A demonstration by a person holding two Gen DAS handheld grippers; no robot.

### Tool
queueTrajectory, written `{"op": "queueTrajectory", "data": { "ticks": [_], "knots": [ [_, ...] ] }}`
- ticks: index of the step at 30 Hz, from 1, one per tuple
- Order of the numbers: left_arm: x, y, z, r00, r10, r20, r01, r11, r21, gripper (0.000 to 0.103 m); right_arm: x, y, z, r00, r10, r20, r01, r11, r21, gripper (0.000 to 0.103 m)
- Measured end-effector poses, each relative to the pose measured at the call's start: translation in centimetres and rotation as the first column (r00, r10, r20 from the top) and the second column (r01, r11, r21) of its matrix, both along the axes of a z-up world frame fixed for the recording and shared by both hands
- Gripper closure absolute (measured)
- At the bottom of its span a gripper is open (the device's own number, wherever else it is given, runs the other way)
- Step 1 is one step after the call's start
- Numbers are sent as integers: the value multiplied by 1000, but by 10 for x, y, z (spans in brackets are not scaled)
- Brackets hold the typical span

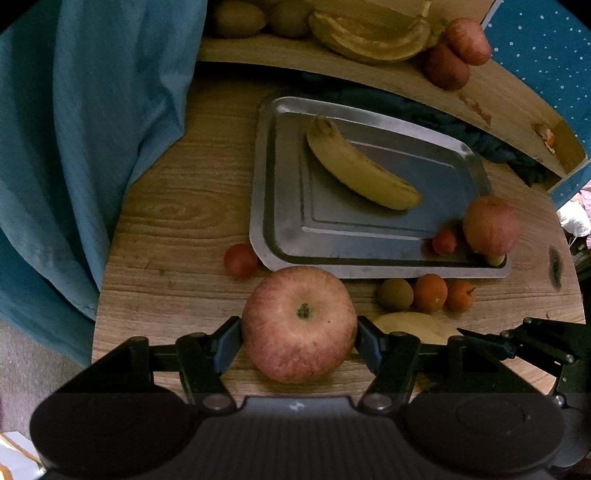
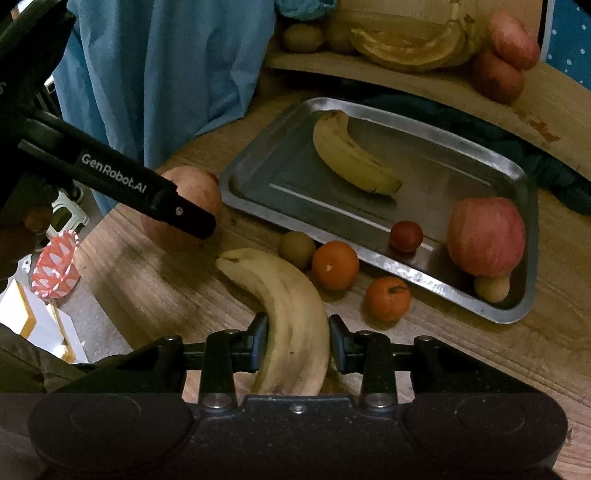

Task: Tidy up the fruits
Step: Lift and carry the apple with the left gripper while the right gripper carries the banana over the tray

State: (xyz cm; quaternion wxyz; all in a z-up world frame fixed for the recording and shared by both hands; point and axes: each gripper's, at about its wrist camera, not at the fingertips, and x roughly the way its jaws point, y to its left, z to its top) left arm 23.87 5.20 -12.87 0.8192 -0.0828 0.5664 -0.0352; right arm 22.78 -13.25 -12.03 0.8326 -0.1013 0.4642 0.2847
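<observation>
In the left wrist view my left gripper (image 1: 299, 334) is shut on a red apple (image 1: 299, 317) that rests near the front edge of the round wooden table. A steel tray (image 1: 280, 206) beyond it holds a banana (image 1: 362, 170), a second apple (image 1: 489, 225) and a cherry tomato (image 1: 444, 242). In the right wrist view my right gripper (image 2: 297, 338) has both pads against a pale banana (image 2: 284, 295) lying on the table. A kiwi (image 2: 296, 249) and two oranges (image 2: 335, 264) (image 2: 388, 298) sit by the tray (image 2: 258, 184). A loose tomato (image 1: 240, 261) lies left of the tray.
A blue cloth (image 1: 92, 147) hangs at the left. Behind the tray, a raised wooden board (image 1: 498, 96) carries a cut squash (image 1: 369, 33), kiwis and two apples (image 1: 458, 51). Dark fabric lies under it. A red-and-white object (image 2: 55, 271) lies off the table's left edge.
</observation>
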Motion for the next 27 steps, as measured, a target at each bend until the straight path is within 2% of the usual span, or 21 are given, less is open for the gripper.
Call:
{"op": "queueTrajectory", "data": {
  "ticks": [10, 16, 20, 27],
  "knots": [
    [-3, 3, 1, 1000, 11, 3, -11, 1000, 2, 33, 1, 6, -12, 998, 34, -44, -35, 999, -23, 65],
    [-4, 5, 2, 1000, 16, 1, -16, 1000, 10, 33, 3, 15, -14, 997, 71, -17, -72, 997, -40, 62],
    [-3, 6, 4, 1000, 16, 6, -16, 1000, 12, 34, 5, 21, -14, 994, 111, 5, -110, 992, -59, 65],
    [2, 8, 8, 999, 24, 24, -24, 1000, 9, 33, 9, 18, -4, 993, 107, 42, -106, 994, -26, 67]
  ]
}}
